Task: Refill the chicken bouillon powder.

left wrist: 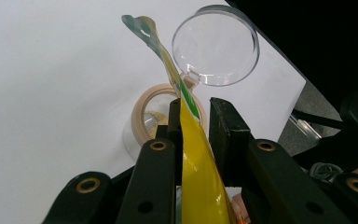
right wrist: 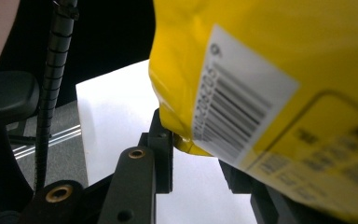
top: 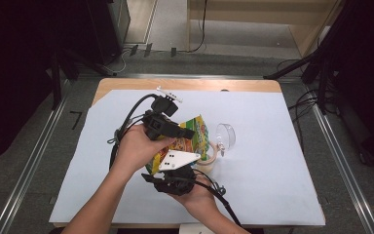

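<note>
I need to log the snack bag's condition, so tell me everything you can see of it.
The snack bag is glossy yellow film with green and red print and a white barcode label on one face. It is held up off the white table cover, between both claws. In the left gripper view its flattened top edge runs up between the left claw's jaws; the right claw has a lower corner between its jaws.

Yellow snack bag (right wrist: 270,60) is showing a white barcode sticker (right wrist: 242,102); digits & print are blurring out, nothing legible.
</note>
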